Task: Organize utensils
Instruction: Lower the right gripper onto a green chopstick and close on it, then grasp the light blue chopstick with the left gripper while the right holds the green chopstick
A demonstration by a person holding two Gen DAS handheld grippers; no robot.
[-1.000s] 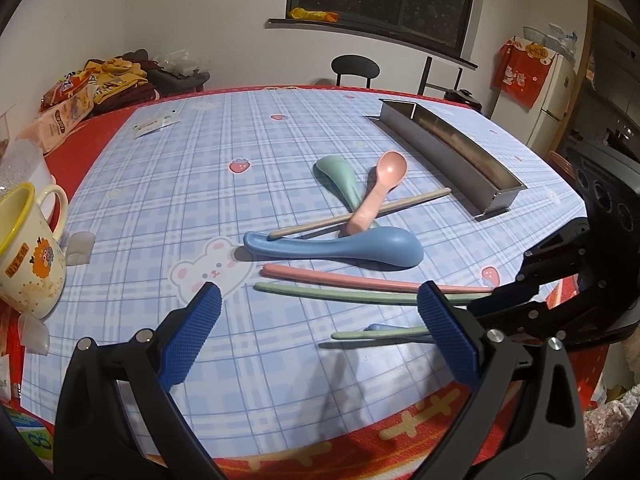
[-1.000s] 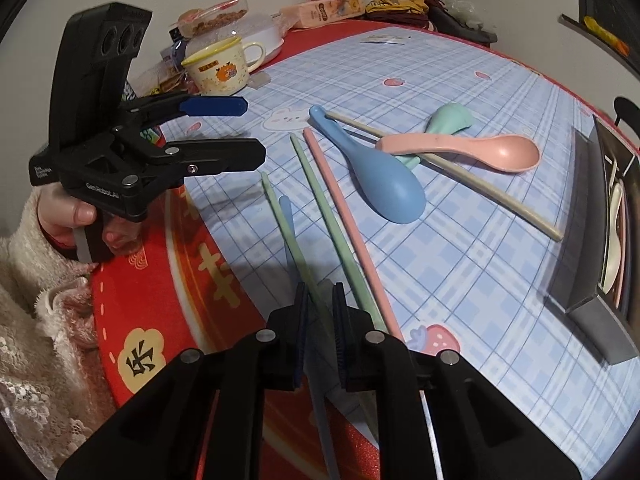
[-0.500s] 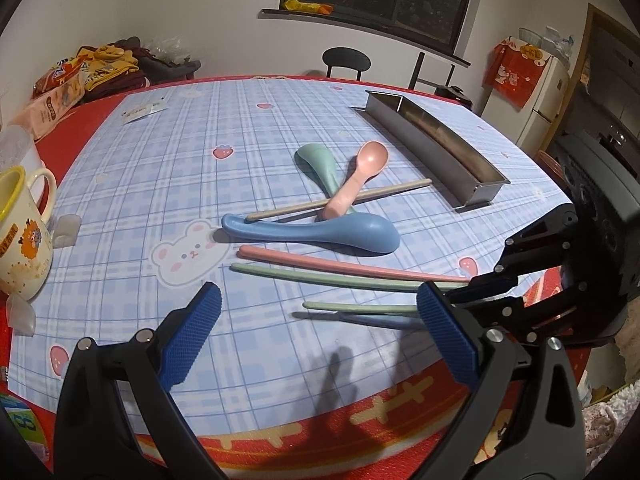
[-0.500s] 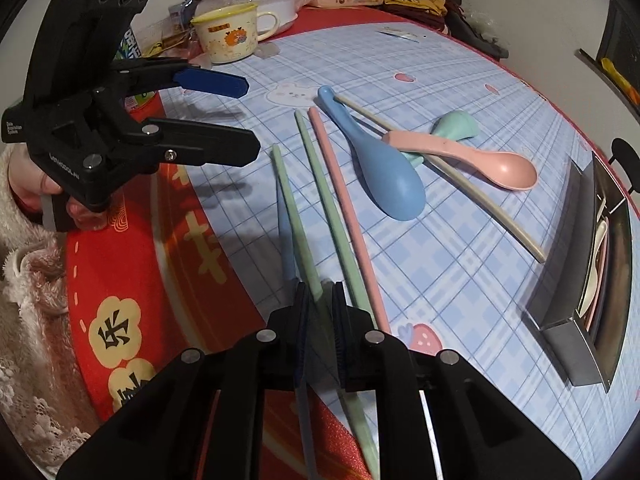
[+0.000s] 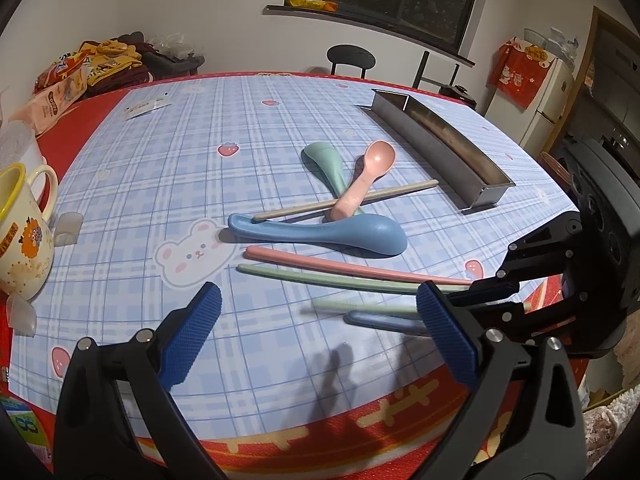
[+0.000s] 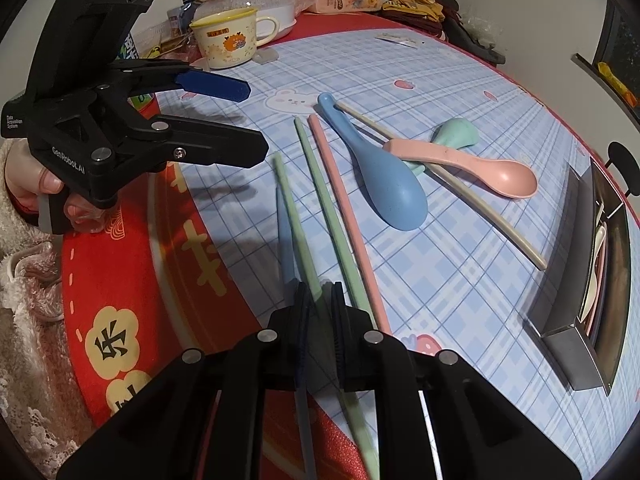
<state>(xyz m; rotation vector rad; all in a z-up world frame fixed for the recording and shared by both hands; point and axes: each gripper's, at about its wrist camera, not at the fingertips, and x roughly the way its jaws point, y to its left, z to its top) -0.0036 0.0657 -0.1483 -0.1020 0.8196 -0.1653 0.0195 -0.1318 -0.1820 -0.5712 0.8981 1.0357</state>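
Right gripper (image 6: 318,294) just closed further, clamped on two chopsticks, green (image 6: 294,224) and blue (image 6: 285,248), at table's (image 5: 168,168) near edge. Left gripper (image 5: 320,320) held wide open, empty. Counted mid-table: three spoons (image 5: 320,234), three loose chopsticks (image 5: 352,270); one tray (image 5: 440,140) toward far right edge.

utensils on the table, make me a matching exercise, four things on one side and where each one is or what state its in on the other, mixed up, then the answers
Things:
1. pink spoon
2. blue rice paddle
3. metal tray
4. left gripper

Places or states:
A. open, holding nothing
B. lying across the beige chopstick and the green spoon
C. at the far side of the table, with utensils already inside
D. flat on the cloth between the beige chopstick and the pink chopstick

Pairs: 1-B, 2-D, 3-C, 4-A
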